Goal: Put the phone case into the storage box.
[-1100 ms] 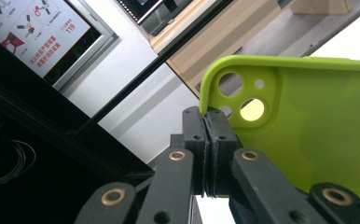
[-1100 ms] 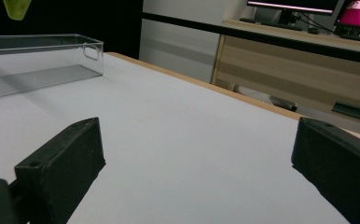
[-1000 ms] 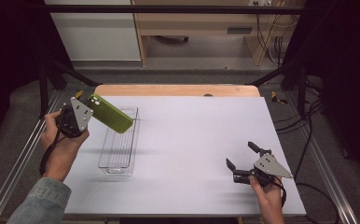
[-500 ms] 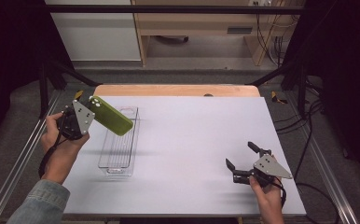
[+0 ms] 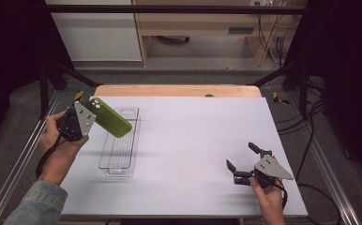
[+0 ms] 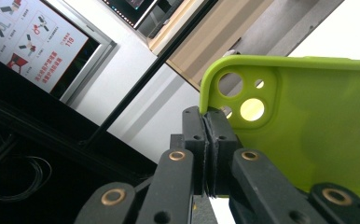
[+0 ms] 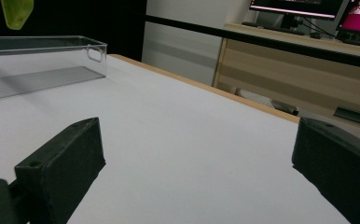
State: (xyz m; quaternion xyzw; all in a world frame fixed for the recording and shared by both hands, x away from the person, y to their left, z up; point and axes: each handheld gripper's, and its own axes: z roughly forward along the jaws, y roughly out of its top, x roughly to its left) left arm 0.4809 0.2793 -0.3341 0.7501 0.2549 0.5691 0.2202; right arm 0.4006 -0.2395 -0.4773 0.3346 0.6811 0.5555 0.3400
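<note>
Left hand-held gripper (image 5: 91,112) pinches a green phone case (image 5: 109,117) by its edge, above the clear plastic bin (image 5: 121,143). Right hand-held gripper (image 5: 243,157) stands wide, holding nothing, over the white surface (image 5: 193,140).

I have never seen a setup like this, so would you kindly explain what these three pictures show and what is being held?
A person stands at a white table with a hand-held two-jaw gripper in each hand. The high view looks down from above; the other two pictures come from cameras riding on the grippers, looking along their black jaws. The left gripper is shut on the edge of a green phone case, held in the air above a clear plastic tray that rests on the table. The right gripper is open, holds nothing and sits low near the table's front right.
</note>
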